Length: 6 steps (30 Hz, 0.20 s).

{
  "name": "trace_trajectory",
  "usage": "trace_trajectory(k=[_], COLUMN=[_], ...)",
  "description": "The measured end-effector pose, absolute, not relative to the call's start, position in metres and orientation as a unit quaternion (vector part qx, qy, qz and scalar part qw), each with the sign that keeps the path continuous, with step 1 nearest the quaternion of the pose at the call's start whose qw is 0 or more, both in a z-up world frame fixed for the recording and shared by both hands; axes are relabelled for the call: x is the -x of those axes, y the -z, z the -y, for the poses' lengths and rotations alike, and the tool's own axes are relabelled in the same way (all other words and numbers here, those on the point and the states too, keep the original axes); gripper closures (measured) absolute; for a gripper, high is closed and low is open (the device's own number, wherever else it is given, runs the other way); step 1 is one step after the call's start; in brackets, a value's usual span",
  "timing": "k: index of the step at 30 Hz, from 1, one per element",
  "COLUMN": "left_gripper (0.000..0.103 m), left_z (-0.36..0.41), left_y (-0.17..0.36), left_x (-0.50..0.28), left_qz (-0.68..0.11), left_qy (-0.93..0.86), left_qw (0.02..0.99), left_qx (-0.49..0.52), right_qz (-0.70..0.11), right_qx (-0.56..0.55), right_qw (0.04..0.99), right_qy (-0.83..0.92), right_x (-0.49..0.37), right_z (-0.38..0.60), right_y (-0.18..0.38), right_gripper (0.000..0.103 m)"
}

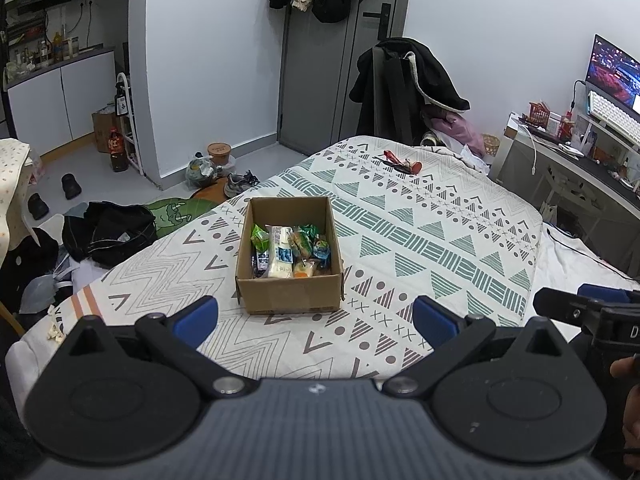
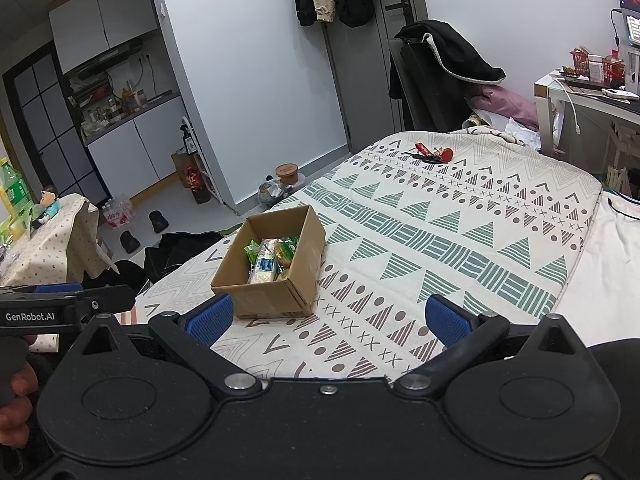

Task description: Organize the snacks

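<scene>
A bed covered by a geometric-patterned bedspread (image 1: 420,216) is filling the middle of both views. An open cardboard box (image 1: 290,292) is sitting on it, at about 12 o'clock from the left gripper (image 1: 316,320) and at about 11 o'clock from the right gripper (image 2: 328,316). Both grippers are hovering above the bedspread with their blue-padded jaws spread wide, gripping nothing; the box's near wall is lying just beyond the left one's fingertips. Wrapped snacks (image 1: 290,250) are lying packed together inside the box: a white-and-blue packet (image 1: 281,256) in the middle, a green packet (image 1: 259,238) at its 10 o'clock. A small bunch of red and black items (image 1: 400,162), too small to identify, is resting near the bed's far edge, well apart from the box.
</scene>
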State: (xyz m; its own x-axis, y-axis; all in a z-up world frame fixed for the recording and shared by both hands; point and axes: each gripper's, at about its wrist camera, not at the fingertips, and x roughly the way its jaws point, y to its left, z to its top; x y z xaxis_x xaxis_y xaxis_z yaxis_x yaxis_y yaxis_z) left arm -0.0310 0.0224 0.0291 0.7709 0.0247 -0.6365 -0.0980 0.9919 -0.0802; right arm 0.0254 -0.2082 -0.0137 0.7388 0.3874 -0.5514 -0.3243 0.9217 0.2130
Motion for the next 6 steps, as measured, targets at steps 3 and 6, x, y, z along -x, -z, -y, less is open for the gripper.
trace_trajectory(k=[3, 6], left_gripper=[0.0, 0.0], left_z=[-0.0229, -0.023], left_y=[-0.0322, -0.0347], left_x=[0.0301, 0.0284], left_qz=[-0.335, -0.334], left_qy=[-0.033, -0.038], left_qw=[0.94, 0.94], left_qx=[0.055, 0.051], right_qz=[-0.307, -0.309], right_qx=[-0.051, -0.052], right_qw=[0.931, 0.93], right_qy=[-0.192, -0.193], right_x=[-0.026, -0.0264], right_z=[0.2078, 0.2067], right_y=[0.0146, 0.0162], right_gripper=[0.0, 0.0])
